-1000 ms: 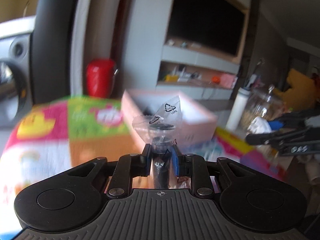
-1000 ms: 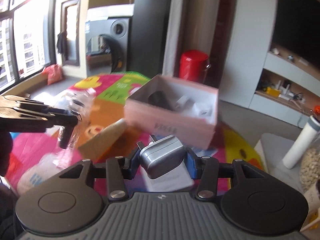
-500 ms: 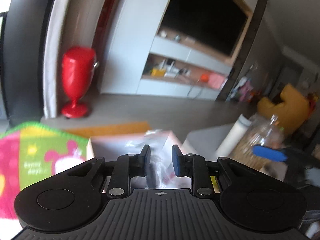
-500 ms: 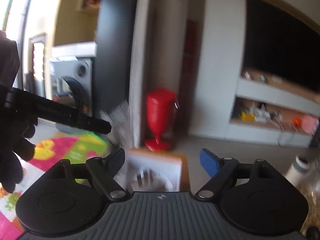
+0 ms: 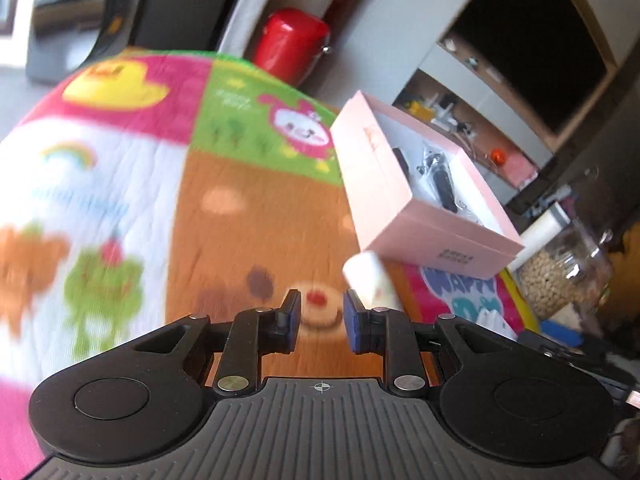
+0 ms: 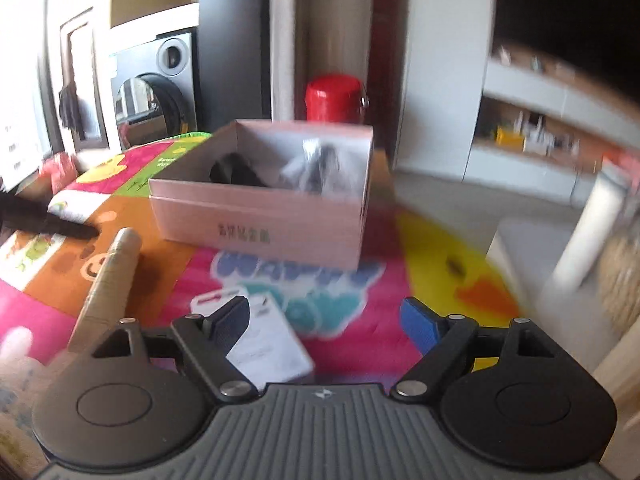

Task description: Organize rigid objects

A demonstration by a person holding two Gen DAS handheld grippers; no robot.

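Note:
An open pink box point(image 5: 404, 216) point(image 6: 260, 216) stands on a colourful play mat point(image 5: 248, 216) point(image 6: 340, 296). Inside it lie a black item in a clear bag point(image 5: 438, 178) point(image 6: 320, 168) and another dark item point(image 6: 236, 174). My left gripper point(image 5: 320, 314) is open and empty, low over the mat, in front and left of the box. My right gripper point(image 6: 324, 320) is wide open and empty, in front of the box. A white flat pack point(image 6: 264, 340) lies on the mat under its left finger. A beige cardboard piece point(image 6: 108, 280) point(image 5: 372, 280) lies beside it.
A red vase point(image 5: 292, 40) point(image 6: 334, 98) stands behind the box. A washing machine point(image 6: 156, 84) is at the back left. A glass jar of grains point(image 5: 560, 276) and a white bottle point(image 6: 588, 232) stand right of the mat. A shelf unit point(image 5: 480, 120) is behind.
The left gripper let go of the bagged black item and the right gripper let go of the grey charger. Both then pulled back from the box and came down towards the mat.

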